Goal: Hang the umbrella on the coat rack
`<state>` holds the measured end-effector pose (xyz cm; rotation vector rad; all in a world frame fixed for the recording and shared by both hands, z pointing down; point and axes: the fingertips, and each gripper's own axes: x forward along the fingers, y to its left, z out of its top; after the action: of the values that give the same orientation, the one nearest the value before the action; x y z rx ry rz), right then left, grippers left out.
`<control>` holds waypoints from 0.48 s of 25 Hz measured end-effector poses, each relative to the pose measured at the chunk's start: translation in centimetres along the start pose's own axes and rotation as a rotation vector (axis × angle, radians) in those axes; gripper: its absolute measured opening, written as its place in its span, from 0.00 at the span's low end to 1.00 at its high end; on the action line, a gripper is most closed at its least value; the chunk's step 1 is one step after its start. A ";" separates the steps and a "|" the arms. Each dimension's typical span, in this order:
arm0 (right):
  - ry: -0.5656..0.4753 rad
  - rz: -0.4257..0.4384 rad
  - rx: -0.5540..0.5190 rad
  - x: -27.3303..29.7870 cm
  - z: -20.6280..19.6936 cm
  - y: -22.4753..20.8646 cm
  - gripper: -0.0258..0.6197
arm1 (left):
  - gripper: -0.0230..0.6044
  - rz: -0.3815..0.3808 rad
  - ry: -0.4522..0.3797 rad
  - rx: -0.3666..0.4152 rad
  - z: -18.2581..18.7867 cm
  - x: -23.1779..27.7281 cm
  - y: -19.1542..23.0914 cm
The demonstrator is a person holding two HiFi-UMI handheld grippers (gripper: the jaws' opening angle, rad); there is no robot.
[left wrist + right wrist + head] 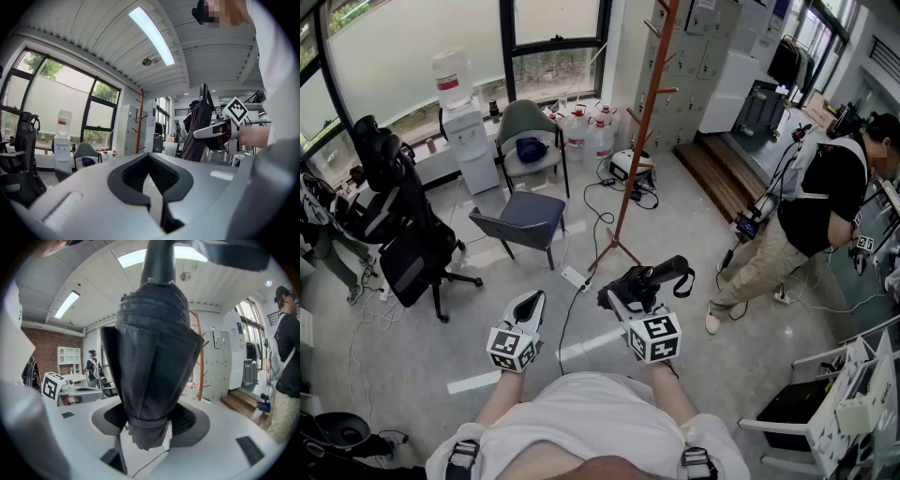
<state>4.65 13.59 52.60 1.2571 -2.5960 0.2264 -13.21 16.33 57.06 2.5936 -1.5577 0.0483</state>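
Note:
A folded black umbrella (649,279) is held over the floor by my right gripper (619,300), whose jaws are shut on its cloth body. In the right gripper view the umbrella (152,357) stands upright and fills the middle, its strapped end between the right gripper (145,423) pads. The orange coat rack (639,131) stands ahead on the floor, a few steps beyond the umbrella, and shows past it (199,357). My left gripper (530,302) is beside the right one, shut and empty. In its own view the left gripper (151,176) points at the coat rack (139,121), with the umbrella (199,124) to its right.
A grey chair (525,220) and a black office chair (403,234) stand left of the rack, with a water dispenser (459,122) by the window. Cables and a power strip (575,277) lie near the rack's foot. A person (825,206) stands at the right.

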 end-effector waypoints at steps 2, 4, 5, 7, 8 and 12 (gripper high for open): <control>-0.002 -0.001 0.003 -0.1 -0.2 0.0 0.44 | 0.05 -0.004 0.000 -0.001 -0.1 0.0 -0.1; -0.002 -0.001 0.006 -0.1 -0.2 0.1 0.44 | 0.05 -0.008 0.000 -0.001 -0.1 0.1 -0.1; -0.002 -0.001 0.007 0.0 -0.1 0.1 0.44 | 0.05 -0.010 0.000 -0.001 -0.1 0.1 -0.1; 0.002 -0.001 0.005 0.3 0.0 0.2 0.44 | 0.05 -0.015 0.003 -0.004 -0.2 0.2 0.1; 0.004 -0.002 0.003 0.4 0.0 0.3 0.44 | 0.05 -0.017 0.004 -0.005 -0.2 0.2 0.2; 0.008 -0.005 0.002 0.7 -0.1 0.7 0.44 | 0.05 -0.026 0.007 -0.005 -0.4 0.2 0.4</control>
<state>3.72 13.48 52.86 1.2603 -2.5868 0.2329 -13.50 15.98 57.54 2.6061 -1.5202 0.0501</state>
